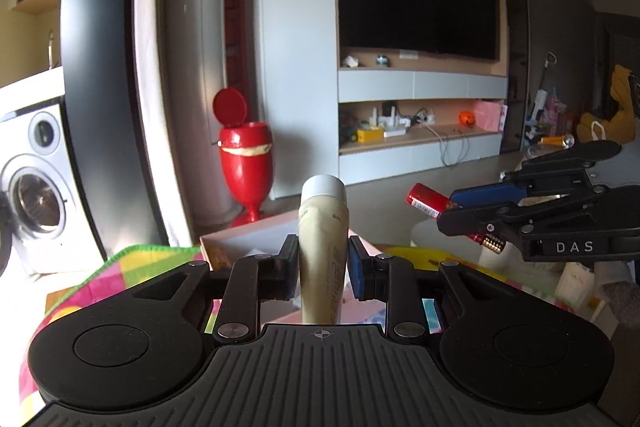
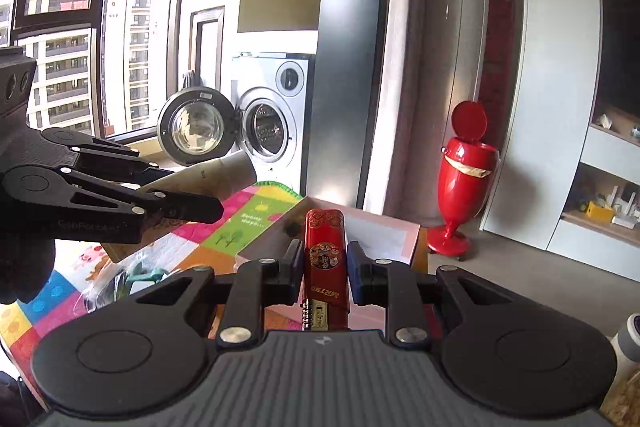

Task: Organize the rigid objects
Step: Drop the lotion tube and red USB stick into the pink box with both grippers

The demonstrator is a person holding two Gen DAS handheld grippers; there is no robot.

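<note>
My left gripper (image 1: 322, 261) is shut on a cream tube with a white cap (image 1: 323, 235), held upright above an open pink box (image 1: 248, 233). My right gripper (image 2: 324, 267) is shut on a red tin case with a small combination lock (image 2: 325, 259), also held above the pink box (image 2: 384, 231). In the left wrist view the right gripper (image 1: 452, 213) with the red case (image 1: 426, 201) is at the right. In the right wrist view the left gripper (image 2: 208, 199) with the tube (image 2: 212, 175) is at the left.
A colourful patchwork mat (image 2: 224, 227) covers the table under the box. A red pedal bin (image 2: 466, 171) stands on the floor beyond. A washing machine with an open door (image 2: 256, 123) is further back. A white-capped container (image 2: 628, 337) stands at the right edge.
</note>
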